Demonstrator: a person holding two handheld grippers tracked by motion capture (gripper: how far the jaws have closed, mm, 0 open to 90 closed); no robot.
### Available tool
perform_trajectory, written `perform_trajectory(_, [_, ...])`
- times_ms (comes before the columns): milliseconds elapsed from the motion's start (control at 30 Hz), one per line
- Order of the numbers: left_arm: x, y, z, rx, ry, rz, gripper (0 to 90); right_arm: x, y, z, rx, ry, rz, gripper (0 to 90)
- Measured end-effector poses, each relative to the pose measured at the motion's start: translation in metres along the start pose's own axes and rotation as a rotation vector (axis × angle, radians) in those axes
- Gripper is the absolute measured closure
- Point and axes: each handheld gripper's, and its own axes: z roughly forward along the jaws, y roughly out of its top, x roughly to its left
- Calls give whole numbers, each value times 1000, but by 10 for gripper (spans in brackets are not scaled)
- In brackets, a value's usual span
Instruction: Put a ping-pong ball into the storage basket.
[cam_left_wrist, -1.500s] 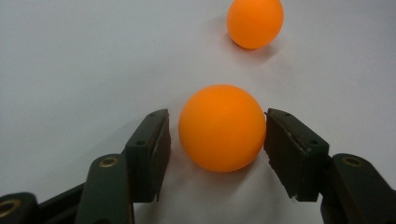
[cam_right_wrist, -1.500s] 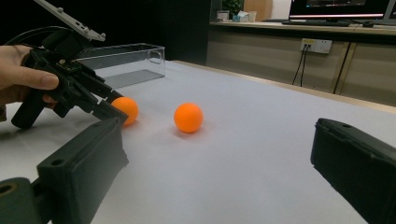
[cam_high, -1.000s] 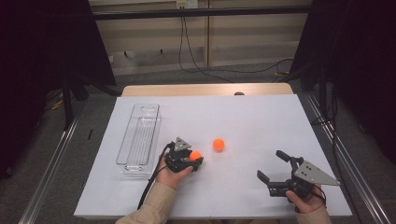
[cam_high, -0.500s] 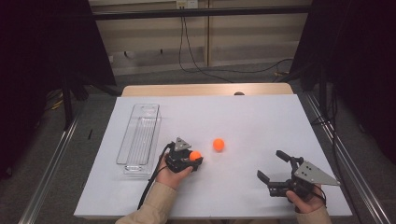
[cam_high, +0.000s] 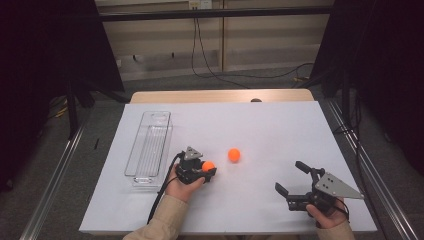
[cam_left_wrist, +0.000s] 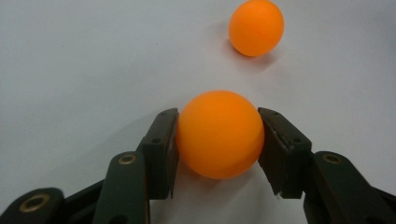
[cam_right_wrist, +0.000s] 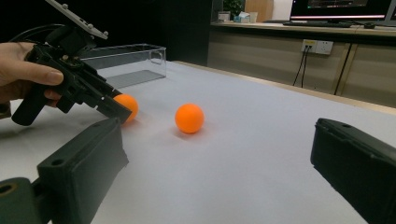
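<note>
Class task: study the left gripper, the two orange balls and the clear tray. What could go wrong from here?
1. The left gripper pinches the near orange ball only at its round sides, so it might squirt out when lifted.
2. The second orange ball lies loose close by on the table; a nudge could send it rolling.
3. The clear tray is narrow, so a drop could miss or bounce out.

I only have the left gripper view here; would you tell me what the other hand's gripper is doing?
Observer: The right gripper sits at the table's near right, jaws wide open, nothing between them.
Operator: Thanks. Is there any container around?
Observer: Yes, a clear tray lies left of the left gripper, which is shut on a held ball.
Operator: And the second ball?
Observer: The free ball lies between both grippers, nearer the left one.
</note>
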Motion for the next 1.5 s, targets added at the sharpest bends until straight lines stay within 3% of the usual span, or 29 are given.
perform_trajectory(433, [3, 4, -7, -9, -11, -31, 509, 0, 0, 0, 0, 0, 2, 23])
perform_trajectory(1500, [4, 15, -23, 10, -24, -40, 509, -1, 0, 0, -6, -7, 7, 23])
